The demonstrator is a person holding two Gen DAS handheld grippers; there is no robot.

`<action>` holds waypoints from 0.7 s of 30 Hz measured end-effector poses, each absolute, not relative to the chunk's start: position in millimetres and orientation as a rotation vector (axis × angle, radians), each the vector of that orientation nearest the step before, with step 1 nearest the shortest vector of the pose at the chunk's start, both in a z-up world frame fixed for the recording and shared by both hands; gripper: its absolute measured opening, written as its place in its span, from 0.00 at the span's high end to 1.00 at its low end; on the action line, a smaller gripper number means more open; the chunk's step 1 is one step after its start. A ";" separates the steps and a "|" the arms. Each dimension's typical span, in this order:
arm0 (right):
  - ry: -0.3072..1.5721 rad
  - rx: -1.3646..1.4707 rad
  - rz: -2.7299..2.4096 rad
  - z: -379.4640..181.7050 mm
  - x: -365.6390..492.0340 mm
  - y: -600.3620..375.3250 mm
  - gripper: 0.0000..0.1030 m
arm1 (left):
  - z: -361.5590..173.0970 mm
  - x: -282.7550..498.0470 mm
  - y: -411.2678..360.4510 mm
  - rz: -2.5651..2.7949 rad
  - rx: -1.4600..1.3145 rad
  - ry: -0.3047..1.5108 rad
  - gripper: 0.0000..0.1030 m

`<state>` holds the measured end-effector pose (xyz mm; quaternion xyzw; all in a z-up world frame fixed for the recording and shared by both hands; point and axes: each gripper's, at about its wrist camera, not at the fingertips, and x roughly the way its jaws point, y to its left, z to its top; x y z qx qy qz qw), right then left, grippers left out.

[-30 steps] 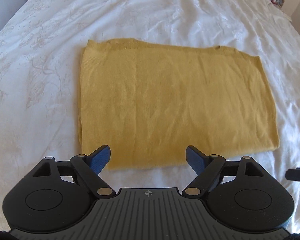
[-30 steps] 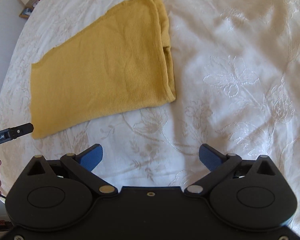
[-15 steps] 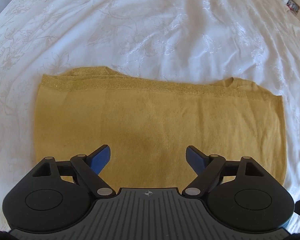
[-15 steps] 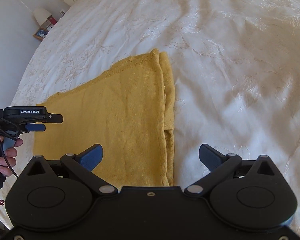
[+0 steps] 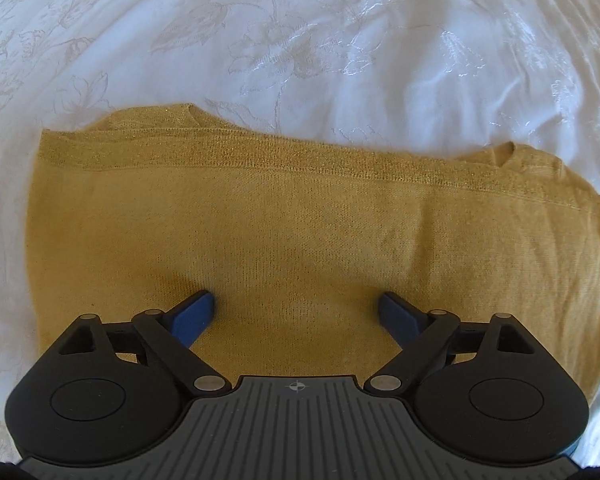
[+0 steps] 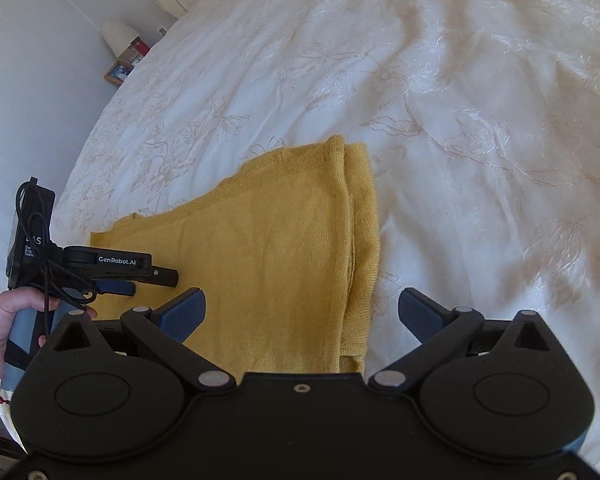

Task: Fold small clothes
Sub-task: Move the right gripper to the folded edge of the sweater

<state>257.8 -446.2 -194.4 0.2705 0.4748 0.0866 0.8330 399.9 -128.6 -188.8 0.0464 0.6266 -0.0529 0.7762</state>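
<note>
A mustard-yellow knit garment (image 5: 300, 232) lies folded flat on a white embroidered bedspread (image 5: 300, 40). My left gripper (image 5: 298, 308) is open, low over the garment's near half, with its blue fingertips (image 5: 196, 312) close to the cloth. In the right wrist view the same garment (image 6: 268, 256) shows its layered right edge. My right gripper (image 6: 302, 310) is open above that near right edge, holding nothing. The left gripper (image 6: 148, 276) shows there at the left, in a hand.
The bedspread (image 6: 460, 120) stretches far beyond the garment on all sides, with wrinkles. A bedside table with a lamp (image 6: 118, 36) and small items stands past the bed's far left corner, next to a white wall.
Both grippers have moved forward and down over the garment; a second ago they were short of its near edge. Both stayed open. The garment has not moved.
</note>
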 end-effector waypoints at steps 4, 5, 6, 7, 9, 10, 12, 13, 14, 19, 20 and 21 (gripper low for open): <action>1.046 0.625 0.192 -210.4 264.5 -448.3 0.01 | -174.6 370.6 -124.0 -0.155 0.060 1.341 0.13; 1.057 0.639 0.190 -215.3 265.8 -449.7 0.01 | -173.7 361.9 -123.0 -0.160 0.056 1.343 0.13; 1.063 0.651 0.190 -218.9 266.1 -450.9 0.01 | -173.6 351.4 -122.8 -0.161 0.056 1.347 0.13; 1.064 0.662 0.192 -221.7 266.0 -452.2 0.01 | -175.2 342.8 -121.8 -0.160 0.058 1.353 0.13; 1.061 0.683 0.198 -225.7 265.1 -455.1 0.01 | -181.8 324.9 -120.4 -0.155 0.074 1.374 0.13; 1.061 0.691 0.202 -227.2 264.8 -456.7 0.00 | -185.4 319.3 -119.6 -0.153 0.087 1.388 0.13; 1.060 0.706 0.214 -229.6 263.9 -459.1 0.00 | -194.0 306.6 -117.7 -0.151 0.108 1.410 0.13; 1.058 0.715 0.223 -230.8 263.1 -460.6 0.00 | -197.6 296.1 -115.7 -0.151 0.118 1.405 0.13; 1.058 0.721 0.230 -232.1 262.8 -461.7 0.00 | -199.4 291.4 -115.7 -0.152 0.127 1.395 0.12; 1.048 0.797 0.286 -241.4 264.7 -472.3 0.00 | -206.3 284.6 -117.3 -0.132 0.134 1.393 0.11; 1.045 0.810 0.294 -242.1 264.9 -473.8 0.00 | -206.3 285.4 -116.8 -0.120 0.123 1.400 0.11; 1.042 0.828 0.308 -243.2 265.5 -475.4 0.00 | -205.4 285.7 -115.9 -0.112 0.115 1.403 0.12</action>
